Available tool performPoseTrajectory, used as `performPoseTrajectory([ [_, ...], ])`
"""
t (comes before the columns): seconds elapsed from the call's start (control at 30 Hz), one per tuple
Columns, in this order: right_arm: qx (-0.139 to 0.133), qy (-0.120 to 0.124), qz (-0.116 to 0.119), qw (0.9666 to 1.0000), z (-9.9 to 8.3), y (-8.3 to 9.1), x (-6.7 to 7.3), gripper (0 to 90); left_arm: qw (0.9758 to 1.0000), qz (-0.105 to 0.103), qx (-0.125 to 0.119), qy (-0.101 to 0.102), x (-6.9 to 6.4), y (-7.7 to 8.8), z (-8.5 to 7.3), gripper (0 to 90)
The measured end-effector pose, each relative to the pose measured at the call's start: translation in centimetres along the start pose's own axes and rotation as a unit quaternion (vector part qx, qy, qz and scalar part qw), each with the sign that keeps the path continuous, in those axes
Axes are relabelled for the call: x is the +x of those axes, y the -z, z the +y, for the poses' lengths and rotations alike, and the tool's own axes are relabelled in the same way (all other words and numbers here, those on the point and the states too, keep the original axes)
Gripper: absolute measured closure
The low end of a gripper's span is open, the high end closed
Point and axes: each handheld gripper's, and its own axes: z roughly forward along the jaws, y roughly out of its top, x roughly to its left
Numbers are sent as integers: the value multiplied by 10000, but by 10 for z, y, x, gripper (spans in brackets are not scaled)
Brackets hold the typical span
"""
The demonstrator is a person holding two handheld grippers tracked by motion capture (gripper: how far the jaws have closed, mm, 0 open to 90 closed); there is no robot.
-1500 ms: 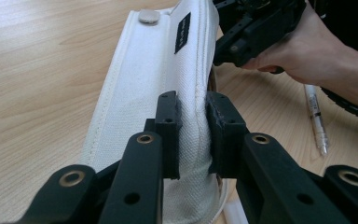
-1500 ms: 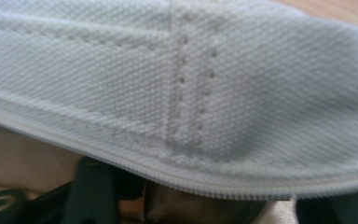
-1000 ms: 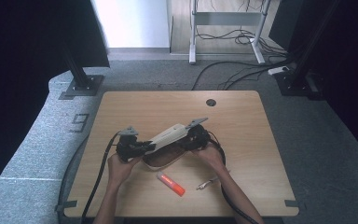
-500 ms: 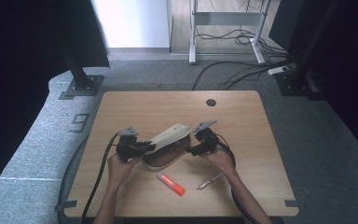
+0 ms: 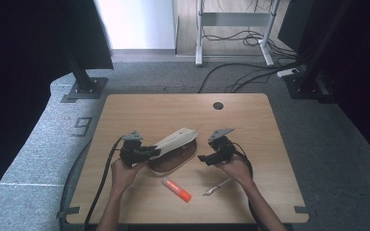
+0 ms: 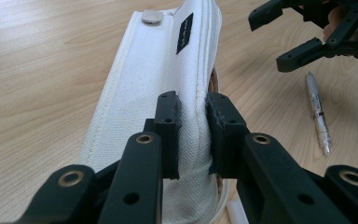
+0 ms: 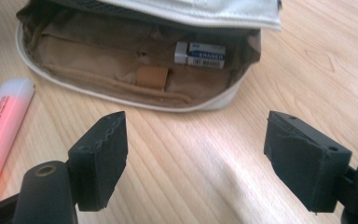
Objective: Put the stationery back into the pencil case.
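Left gripper [image 5: 150,152] clamped tight on the white flap [image 6: 168,70] of the pencil case [image 5: 173,155], holding that lid tilted up and open near the table's [image 5: 139,110] middle. No shift there since a second back: same pinch, same spot.

Right gripper [image 5: 203,158] was up against the case's far right end a second ago; now pulled clear to the right, just beside the case and no longer touching. Jaws just been opening, now spread wide with nothing between them, bare wood beneath in the right gripper view.

Case itself stayed put, lid raised as before. Brown lining [image 7: 98,60] laid open in the right gripper view, with an eraser [image 7: 200,54] lying inside toward the right end.

Orange highlighter [image 5: 177,189] lay on the near side of the case, just beside it, unmoved. Pen [image 5: 218,186] lay to the right of that, near the right hand [image 5: 235,168], also unmoved, close under the withdrawn gripper.
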Motion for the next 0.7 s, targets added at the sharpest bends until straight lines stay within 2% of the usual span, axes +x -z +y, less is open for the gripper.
performPoseTrajectory([
  [0.2,-32,-46,-45,10000,-12,11,-3,217,10000,-13,12,-3,0,0,0,751],
  [0.7,13,-110,-51,9999,-51,32,1,248,10000,4,12,-35,-1,1,0,750],
])
